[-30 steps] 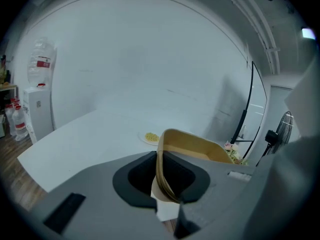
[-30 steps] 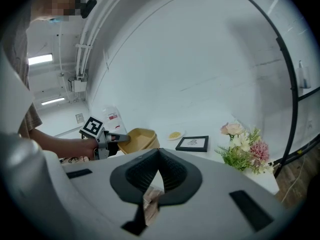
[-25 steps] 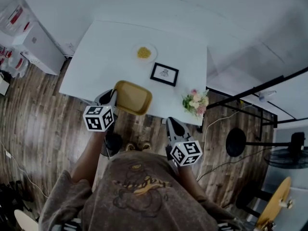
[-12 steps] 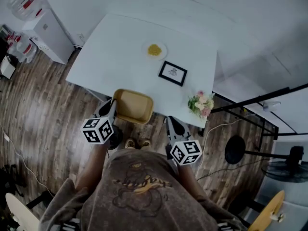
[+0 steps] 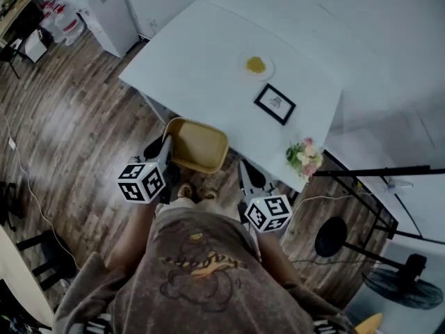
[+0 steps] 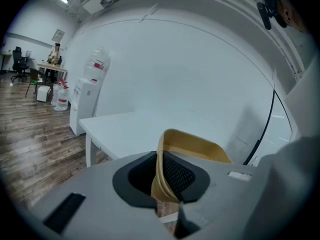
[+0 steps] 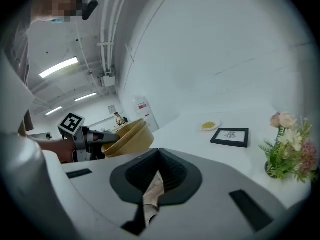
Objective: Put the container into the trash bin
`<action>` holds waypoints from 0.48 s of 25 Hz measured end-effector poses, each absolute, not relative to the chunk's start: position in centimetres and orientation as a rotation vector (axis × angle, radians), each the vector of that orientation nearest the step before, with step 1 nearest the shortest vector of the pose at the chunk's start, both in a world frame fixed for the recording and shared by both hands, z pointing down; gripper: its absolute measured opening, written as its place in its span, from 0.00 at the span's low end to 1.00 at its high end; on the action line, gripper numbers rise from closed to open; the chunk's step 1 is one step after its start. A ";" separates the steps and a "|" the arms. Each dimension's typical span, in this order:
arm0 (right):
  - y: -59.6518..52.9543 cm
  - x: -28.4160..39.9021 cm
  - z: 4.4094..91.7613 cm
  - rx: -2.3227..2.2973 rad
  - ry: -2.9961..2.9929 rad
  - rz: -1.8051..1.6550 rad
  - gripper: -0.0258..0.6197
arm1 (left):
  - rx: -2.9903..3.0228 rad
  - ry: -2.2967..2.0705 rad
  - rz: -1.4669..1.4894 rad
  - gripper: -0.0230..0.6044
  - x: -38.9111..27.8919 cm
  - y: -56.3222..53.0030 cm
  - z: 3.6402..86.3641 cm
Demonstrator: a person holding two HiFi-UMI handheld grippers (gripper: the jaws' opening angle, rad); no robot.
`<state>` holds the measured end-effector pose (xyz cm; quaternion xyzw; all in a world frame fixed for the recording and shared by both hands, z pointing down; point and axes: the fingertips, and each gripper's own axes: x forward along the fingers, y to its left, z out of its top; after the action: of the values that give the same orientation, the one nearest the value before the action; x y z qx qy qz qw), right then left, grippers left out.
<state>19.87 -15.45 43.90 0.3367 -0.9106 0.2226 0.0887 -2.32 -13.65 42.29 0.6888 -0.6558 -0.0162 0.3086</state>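
Jaws of the left gripper [image 6: 159,158] are clamped on the rim of the container [image 6: 196,147], one jaw inside the wall and one outside. Right gripper [image 7: 159,153] jaws are pressed together with nothing between them; only floor shows through the slit below.

The container is tan, open-topped and looks empty. It is held in the air off the near edge of the table [image 5: 195,61], over the wood floor and in front of the person. It is not resting on anything.

Step judged: the carry. The container is already picked up and clear of the table, and the drop is not yet done. No trash bin can be made out in any view, so the next move calls for the bin to be located, the container brought over its opening, and the left jaws released. The right gripper is not needed unless a lid has to be lifted.

Counts: two grippers, one container, one table. On the table: one plate [image 5: 256,65] with yellow food, one picture frame [image 5: 274,104], one bunch of flowers [image 5: 304,157]. Trash bins seen: none.
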 end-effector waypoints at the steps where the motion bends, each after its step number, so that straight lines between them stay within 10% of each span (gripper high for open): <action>1: -15.4 19.4 44.0 0.976 -2.715 0.667 0.04 | 1.808 -1.752 -0.051 0.09 -2.7 -13.0 42.1; 12: -14.4 12.4 44.0 0.705 -2.772 0.661 0.04 | 1.626 -1.943 -0.125 0.09 -7.8 -5.9 41.1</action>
<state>12.41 -14.40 44.00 0.2388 -0.9393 0.2240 0.1026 -7.85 -5.89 41.07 0.6120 -0.7311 -0.0472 0.2980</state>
